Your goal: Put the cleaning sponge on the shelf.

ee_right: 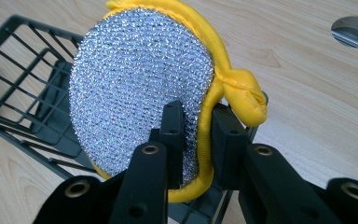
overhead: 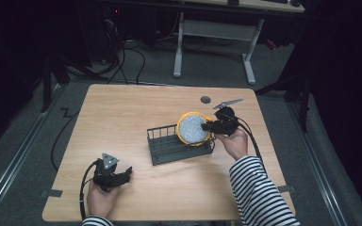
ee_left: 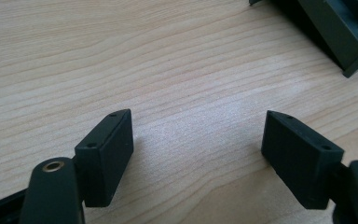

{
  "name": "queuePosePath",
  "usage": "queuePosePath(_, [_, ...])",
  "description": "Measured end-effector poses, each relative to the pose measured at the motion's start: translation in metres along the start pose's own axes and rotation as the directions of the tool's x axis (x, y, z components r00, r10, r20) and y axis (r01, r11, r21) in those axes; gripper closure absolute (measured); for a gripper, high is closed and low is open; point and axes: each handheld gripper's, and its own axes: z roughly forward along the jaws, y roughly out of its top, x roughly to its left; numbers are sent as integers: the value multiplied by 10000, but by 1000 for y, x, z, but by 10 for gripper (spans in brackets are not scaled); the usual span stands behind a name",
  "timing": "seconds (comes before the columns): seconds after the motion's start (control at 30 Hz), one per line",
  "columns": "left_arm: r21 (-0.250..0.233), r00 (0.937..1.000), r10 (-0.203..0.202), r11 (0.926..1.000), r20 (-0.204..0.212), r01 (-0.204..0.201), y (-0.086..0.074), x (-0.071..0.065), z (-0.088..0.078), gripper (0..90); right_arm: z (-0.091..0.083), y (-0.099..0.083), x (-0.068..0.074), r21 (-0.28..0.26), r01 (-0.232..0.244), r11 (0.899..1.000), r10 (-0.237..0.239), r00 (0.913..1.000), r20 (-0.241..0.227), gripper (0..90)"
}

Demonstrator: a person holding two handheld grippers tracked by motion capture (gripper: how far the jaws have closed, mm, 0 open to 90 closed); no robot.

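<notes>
At the table's (overhead: 122,108) near edge the left gripper (overhead: 115,175) rests, jaws wide apart over bare wood. Farther off, the right gripper (ee_right: 198,140) clamps the yellow-rimmed silver scouring pad (ee_right: 140,88) upright over the black wire rack (overhead: 169,146); its own view reveals the pad's knotted loop.

Bright lit tabletop, dark surroundings, soft shadows
</notes>
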Motion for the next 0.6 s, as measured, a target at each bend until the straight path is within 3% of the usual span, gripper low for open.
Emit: queuePosePath(0.6, [-14,10000,-4,10000,6,4,0,0,0,255,6,-4,2,503,128,9987,-126,9999,-45,738])
